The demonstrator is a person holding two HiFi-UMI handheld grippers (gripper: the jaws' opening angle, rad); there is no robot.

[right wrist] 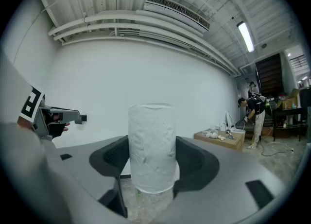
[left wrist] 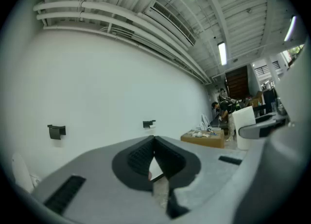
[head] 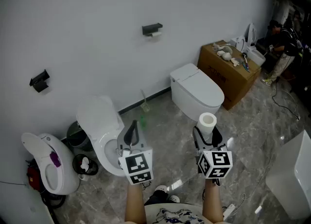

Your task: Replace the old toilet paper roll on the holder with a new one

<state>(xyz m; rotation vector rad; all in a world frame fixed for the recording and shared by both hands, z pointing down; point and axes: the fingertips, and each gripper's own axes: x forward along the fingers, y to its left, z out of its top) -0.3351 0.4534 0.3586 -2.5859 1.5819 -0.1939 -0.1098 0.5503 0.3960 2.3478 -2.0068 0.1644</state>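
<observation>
A closed white toilet [head: 197,92] is standing against the wall just beside a cardboard box [head: 219,71] that is carrying small odds and ends, an open toilet [head: 99,121] and another at far left [head: 48,162] are flanking a small dark bin [head: 85,164], and a person [head: 282,41] is bending over in the far corner.

This looks like a workshop hall rigged as a mock bathroom: three toilets [head: 197,92] stand along a blank white wall [head: 97,4] with two black paper holders [head: 152,29], a cardboard box [head: 228,75] beside them, and exposed ducts [left wrist: 121,16] and strip lights [left wrist: 222,53] overhead.
</observation>
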